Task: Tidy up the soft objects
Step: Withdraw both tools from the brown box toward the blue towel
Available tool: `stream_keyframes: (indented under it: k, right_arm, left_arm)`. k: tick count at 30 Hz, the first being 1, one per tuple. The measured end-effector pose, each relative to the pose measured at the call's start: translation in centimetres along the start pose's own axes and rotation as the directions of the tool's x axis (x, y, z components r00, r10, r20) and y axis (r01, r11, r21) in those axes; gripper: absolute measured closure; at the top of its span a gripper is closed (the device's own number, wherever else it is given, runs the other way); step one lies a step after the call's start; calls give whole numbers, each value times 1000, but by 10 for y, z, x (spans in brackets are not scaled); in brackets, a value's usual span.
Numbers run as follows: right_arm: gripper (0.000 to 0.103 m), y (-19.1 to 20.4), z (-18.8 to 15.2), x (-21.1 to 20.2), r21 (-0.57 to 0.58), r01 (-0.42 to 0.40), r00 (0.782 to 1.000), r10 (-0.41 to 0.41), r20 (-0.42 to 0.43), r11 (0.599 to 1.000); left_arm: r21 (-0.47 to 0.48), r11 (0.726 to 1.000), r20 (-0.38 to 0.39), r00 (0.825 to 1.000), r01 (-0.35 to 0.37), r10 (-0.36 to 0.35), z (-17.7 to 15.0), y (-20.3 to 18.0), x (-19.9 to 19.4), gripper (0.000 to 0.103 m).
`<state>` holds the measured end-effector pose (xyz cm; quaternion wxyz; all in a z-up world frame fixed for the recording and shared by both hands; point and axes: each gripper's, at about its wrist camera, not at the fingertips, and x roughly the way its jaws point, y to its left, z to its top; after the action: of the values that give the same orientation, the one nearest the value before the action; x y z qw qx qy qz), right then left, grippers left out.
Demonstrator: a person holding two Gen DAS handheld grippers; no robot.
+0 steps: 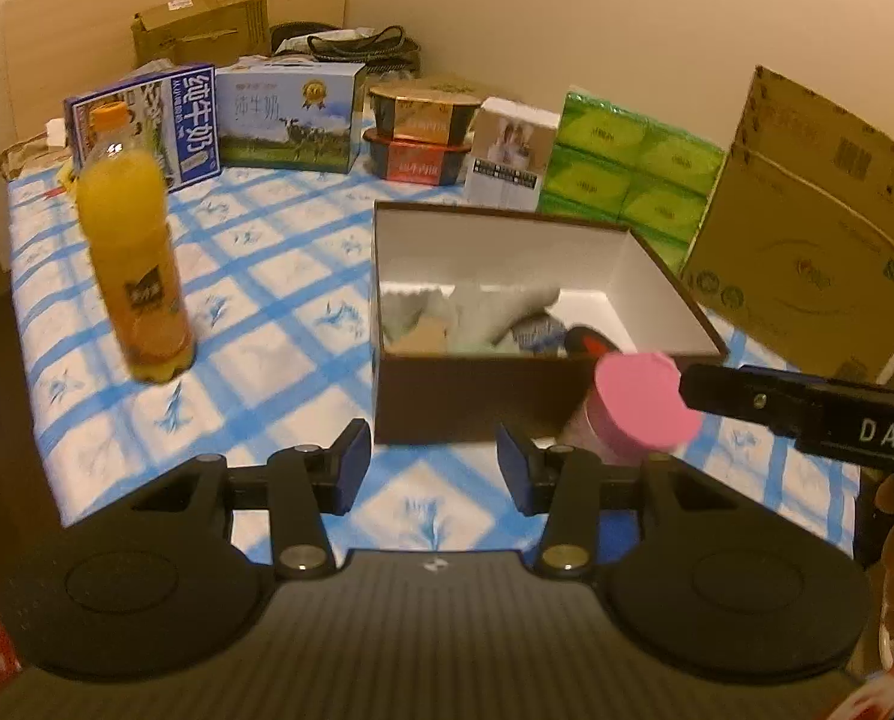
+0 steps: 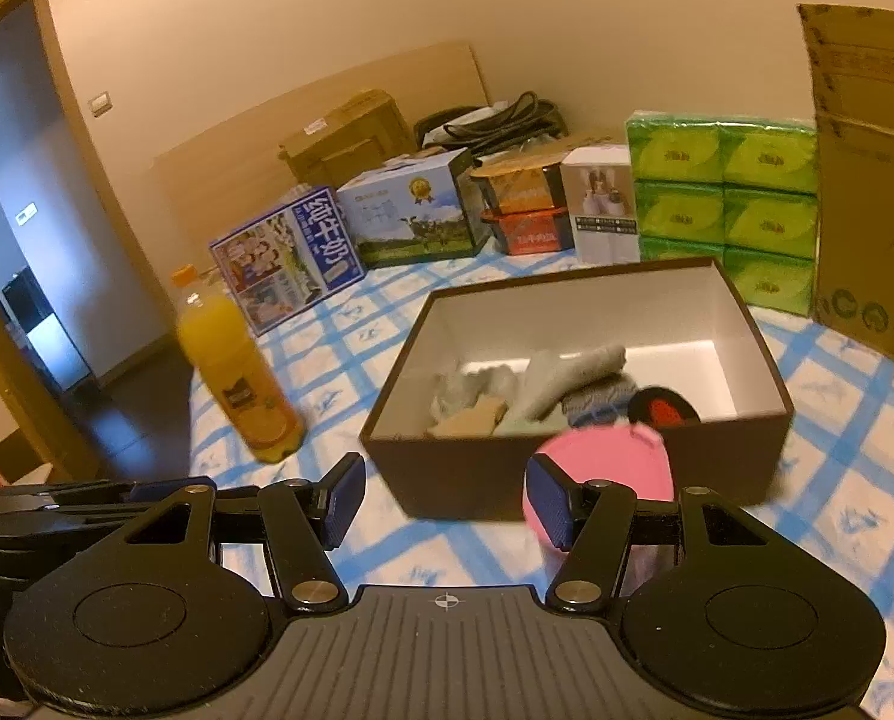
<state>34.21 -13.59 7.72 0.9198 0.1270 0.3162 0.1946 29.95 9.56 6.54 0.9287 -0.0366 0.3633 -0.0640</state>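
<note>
Both the left gripper (image 1: 432,465) and right gripper (image 2: 444,498) are hovering with jaws apart and empty, since the folded cloths (image 2: 543,387) are already sitting in the brown box (image 2: 567,474) at one o'clock.

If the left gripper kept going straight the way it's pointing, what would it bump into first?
Probably the near wall of the brown cardboard box with its white inside, straight ahead of the left gripper. Its open jaws hold nothing; depth is hard to judge, so the checked blue-and-white cloth might come first.
</note>
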Motion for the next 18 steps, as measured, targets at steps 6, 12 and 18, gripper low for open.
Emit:
stream_keyframes:
  k: [6,12,18]
  right_arm:
    - [43,1,-26,-40,11,-12,1000,12,-14,1000]
    - [43,-1,-53,-72,23,-2,999,3,-43,1000]
    - [43,-4,-75,-100,25,4,998,-2,-64,1000]
  left_arm:
    - [-18,1000,-22,1000,21,-21,-31,-15,-33,60]
    - [-53,998,-35,999,22,-24,-57,-28,-60,60]
    - [-57,998,-21,999,30,-31,-72,-41,-88,60]
